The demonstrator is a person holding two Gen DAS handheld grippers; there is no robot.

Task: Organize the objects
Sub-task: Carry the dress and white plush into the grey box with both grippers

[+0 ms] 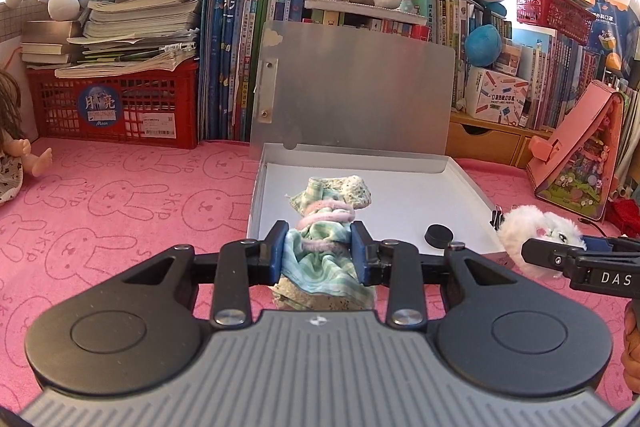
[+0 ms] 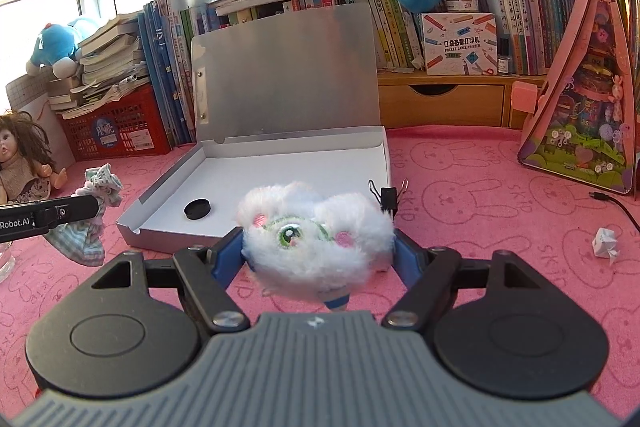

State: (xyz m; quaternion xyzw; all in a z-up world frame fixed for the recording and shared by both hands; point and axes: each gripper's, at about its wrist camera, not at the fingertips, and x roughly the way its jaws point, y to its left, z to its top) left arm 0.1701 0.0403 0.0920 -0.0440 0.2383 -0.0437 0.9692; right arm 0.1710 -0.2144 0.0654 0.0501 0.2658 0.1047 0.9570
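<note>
Only a black cap (image 2: 197,208) lies in the box (image 2: 256,173). Cloth (image 1: 320,247) is clamped in the left claw (image 1: 320,251), plush (image 2: 316,239) in the right claw (image 2: 320,251); neither is boxed yet.

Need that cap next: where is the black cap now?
The black cap lies inside the open box, at its near left in the right wrist view, apart from the fluffy toy.
</note>
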